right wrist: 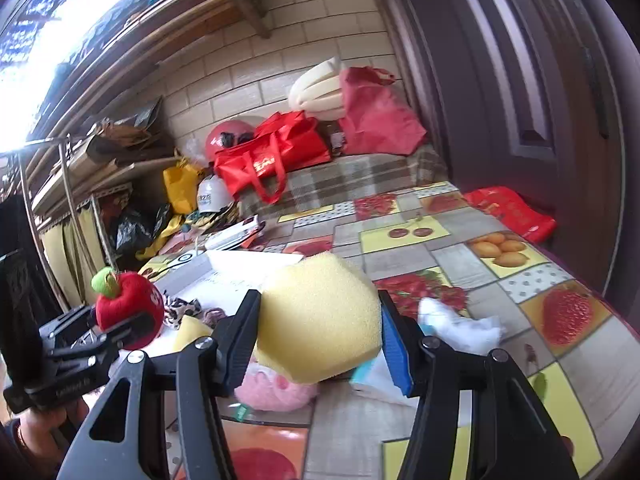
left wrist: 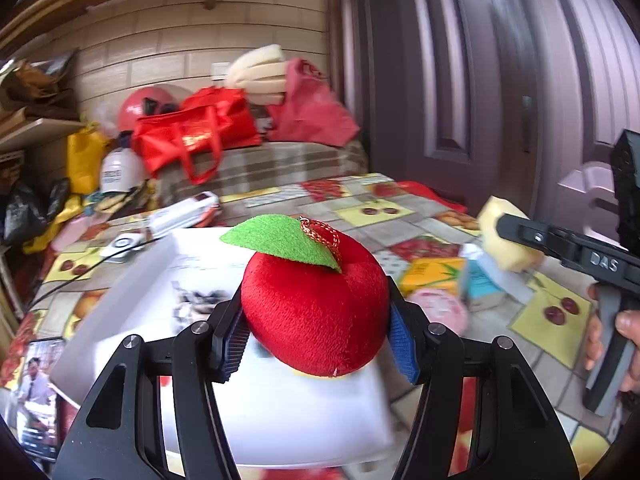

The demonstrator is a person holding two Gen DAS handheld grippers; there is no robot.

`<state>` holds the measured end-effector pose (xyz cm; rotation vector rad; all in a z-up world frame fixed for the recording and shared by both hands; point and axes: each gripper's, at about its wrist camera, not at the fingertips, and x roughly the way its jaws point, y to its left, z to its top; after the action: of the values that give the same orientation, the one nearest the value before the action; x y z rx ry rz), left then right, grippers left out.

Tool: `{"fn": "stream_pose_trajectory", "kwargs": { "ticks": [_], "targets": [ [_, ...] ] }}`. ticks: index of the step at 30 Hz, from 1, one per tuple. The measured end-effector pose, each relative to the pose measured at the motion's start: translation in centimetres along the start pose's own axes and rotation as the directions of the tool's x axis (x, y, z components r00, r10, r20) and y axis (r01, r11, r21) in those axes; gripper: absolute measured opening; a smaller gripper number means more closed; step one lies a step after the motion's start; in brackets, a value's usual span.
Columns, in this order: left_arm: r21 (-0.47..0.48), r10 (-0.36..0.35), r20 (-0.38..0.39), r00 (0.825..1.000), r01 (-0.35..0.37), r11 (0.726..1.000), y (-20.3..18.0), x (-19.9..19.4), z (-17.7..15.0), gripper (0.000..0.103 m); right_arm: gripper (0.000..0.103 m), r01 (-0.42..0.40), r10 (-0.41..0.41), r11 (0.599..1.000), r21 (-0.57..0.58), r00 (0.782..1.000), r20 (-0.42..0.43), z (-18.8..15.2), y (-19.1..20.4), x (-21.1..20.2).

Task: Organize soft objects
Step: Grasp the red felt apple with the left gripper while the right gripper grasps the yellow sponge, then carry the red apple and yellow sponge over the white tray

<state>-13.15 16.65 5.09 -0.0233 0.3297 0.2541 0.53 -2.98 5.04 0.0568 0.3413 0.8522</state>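
My left gripper point(left wrist: 316, 340) is shut on a red plush apple point(left wrist: 316, 304) with a green felt leaf, held above a white box point(left wrist: 280, 412); the same plush apple point(right wrist: 128, 312) shows at the left of the right wrist view. My right gripper point(right wrist: 316, 344) is shut on a yellow sponge point(right wrist: 320, 316), lifted over the fruit-patterned tablecloth point(right wrist: 480, 248); in the left wrist view that yellow sponge point(left wrist: 504, 236) appears at the right, in the black gripper held by a hand point(left wrist: 628, 324). Inside the white box point(right wrist: 240, 268) lie a spotted cloth point(right wrist: 180, 308) and another yellow sponge piece point(right wrist: 192, 332).
A pink plush point(right wrist: 276, 392), a white cloth point(right wrist: 460, 324) and a blue-white packet point(left wrist: 480, 280) lie on the table. A yellow carton point(left wrist: 432, 276) sits near them. Red bags point(left wrist: 200, 128) and foam pads point(left wrist: 260, 76) are stacked behind; a purple door point(left wrist: 500, 80) stands at the right.
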Motion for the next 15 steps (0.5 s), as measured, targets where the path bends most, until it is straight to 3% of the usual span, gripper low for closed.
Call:
{"fn": "stream_pose_trajectory", "kwargs": {
  "ticks": [6,15],
  "targets": [
    [-0.021,0.076,-0.007,0.997,-0.076,0.997,3.1,-0.1,-0.4,0.06,0.056,-0.047,0.045,0.998,-0.038,0.998,-0.047,-0.4,2.3,2.2],
    [-0.086,0.131,-0.043,0.99,-0.135,0.987,7.1,0.9,-0.6,0.06,0.056,-0.129,0.117,0.982,-0.139,0.989,-0.093,-0.9,7.1,4.6]
  ]
}}
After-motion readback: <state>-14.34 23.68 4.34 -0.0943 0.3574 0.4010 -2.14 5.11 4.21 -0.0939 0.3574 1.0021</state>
